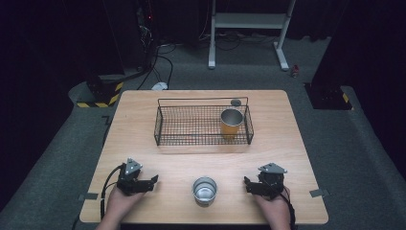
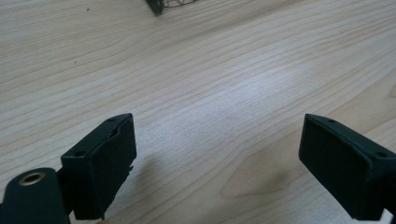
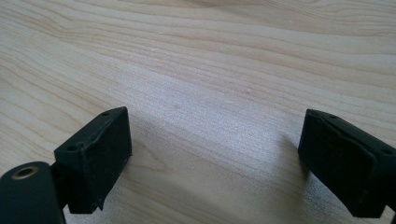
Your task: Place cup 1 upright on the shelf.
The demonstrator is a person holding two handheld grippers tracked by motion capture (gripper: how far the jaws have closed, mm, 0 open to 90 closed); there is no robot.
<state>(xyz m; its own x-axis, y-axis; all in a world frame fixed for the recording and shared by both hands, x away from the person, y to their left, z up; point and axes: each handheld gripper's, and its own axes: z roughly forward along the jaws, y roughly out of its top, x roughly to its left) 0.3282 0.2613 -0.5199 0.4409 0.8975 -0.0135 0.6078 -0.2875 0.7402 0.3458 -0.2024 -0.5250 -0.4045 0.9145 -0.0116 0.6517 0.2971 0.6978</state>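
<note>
Right now the thing I'm working toward is the steel cup (image 1: 205, 190), standing upright on the bench (image 1: 143, 110) near my edge, mouth up, between the two hand-held grippers. It sits apart from both, touching neither. From the left hand-held gripper (image 1: 154, 180) it lies to the right; from the right hand-held gripper (image 1: 246, 183) it lies to the left. Both point inward at it, roughly level w/ the bench. The right one looks a shade nearer, tho the gap is close to even, so I wouldn't lean on that. Cup's axis is vertical, so a side-on pinch across the wall, or one on the rim, seems the likely approach, imo.

Left hand-held gripper (image 2: 217, 154): jaws stand apart w/ bare wood between them, holding nothing. Right hand-held gripper (image 3: 215, 154): same, jaws parted, bare bench between, no hold on anything.

Cup's look: short, round, shiny grey metal, rim bright, inside reflective and appears empty. Thin-walled by the look, prob light and apt to slide or tip if nudged from one side.

Farther back, a black wire basket (image 1: 165, 125) sits mid-bench w/ an orange-bodied cup (image 1: 231, 123) upright in its right end, well apart from my steel one. A small grey round object (image 1: 235, 102) lies just behind the basket; can't tell what.
</note>
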